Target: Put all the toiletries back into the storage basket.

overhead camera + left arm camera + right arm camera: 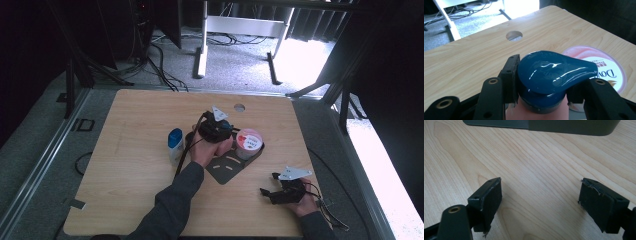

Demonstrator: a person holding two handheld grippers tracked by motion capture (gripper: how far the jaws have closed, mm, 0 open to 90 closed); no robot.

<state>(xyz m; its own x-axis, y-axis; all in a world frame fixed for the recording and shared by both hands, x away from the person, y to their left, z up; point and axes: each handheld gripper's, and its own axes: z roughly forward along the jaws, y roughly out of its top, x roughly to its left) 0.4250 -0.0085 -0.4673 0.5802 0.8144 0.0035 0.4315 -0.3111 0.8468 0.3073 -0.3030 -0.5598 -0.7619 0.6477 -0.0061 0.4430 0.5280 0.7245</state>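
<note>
My left tongs (541,97) are clamped on the glossy dark-blue pump cap of a bottle (554,72), which stands at the middle of the light wooden counter (140,165), just beside the round pink-lidded Dove tub (248,140) on the dark grey metal tray (226,170). I judge the grasp done, with moving and placing the bottle left to do. My right tongs (541,202) are apart, holding nothing, low over bare wood near the tray's edge. A white tube with a blue cap (175,141) waits untouched.
</note>
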